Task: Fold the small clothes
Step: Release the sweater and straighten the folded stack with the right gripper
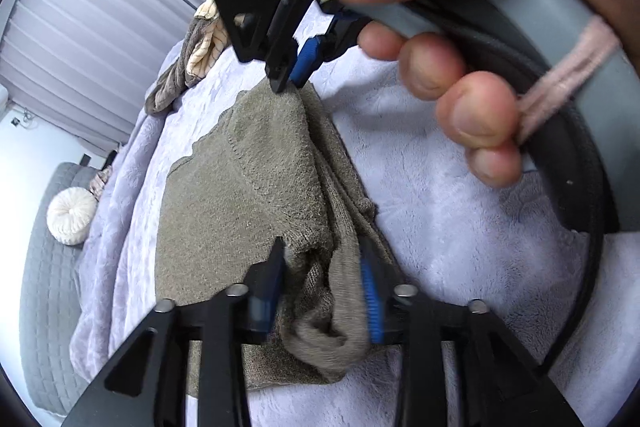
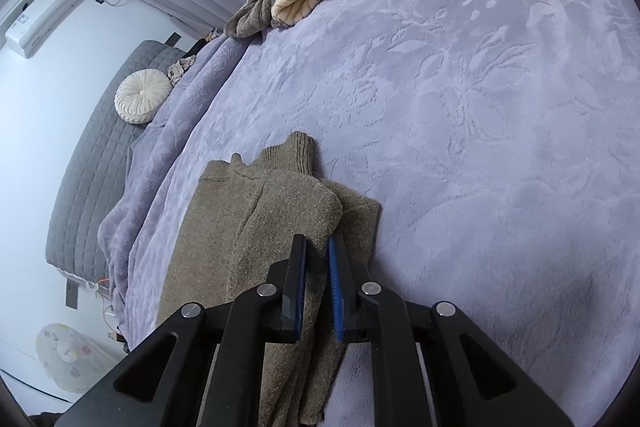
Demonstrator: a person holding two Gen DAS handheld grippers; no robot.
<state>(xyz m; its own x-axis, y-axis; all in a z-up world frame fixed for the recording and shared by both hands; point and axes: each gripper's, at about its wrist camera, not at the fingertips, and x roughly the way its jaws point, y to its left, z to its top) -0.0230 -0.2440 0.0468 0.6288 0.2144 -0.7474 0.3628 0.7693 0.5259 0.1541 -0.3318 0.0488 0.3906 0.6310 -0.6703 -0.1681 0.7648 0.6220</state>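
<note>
Black jaws of the left gripper (image 1: 320, 291) stand apart around a bunched sweater (image 1: 240, 187) edge; the right gripper (image 2: 318, 291) is clamped on its folded corner. Released unevenly, the fold could slump open, I judge. Taupe, fuzzy knit, half folded, it lies on the lavender bed blanket (image 2: 480, 107).
</note>
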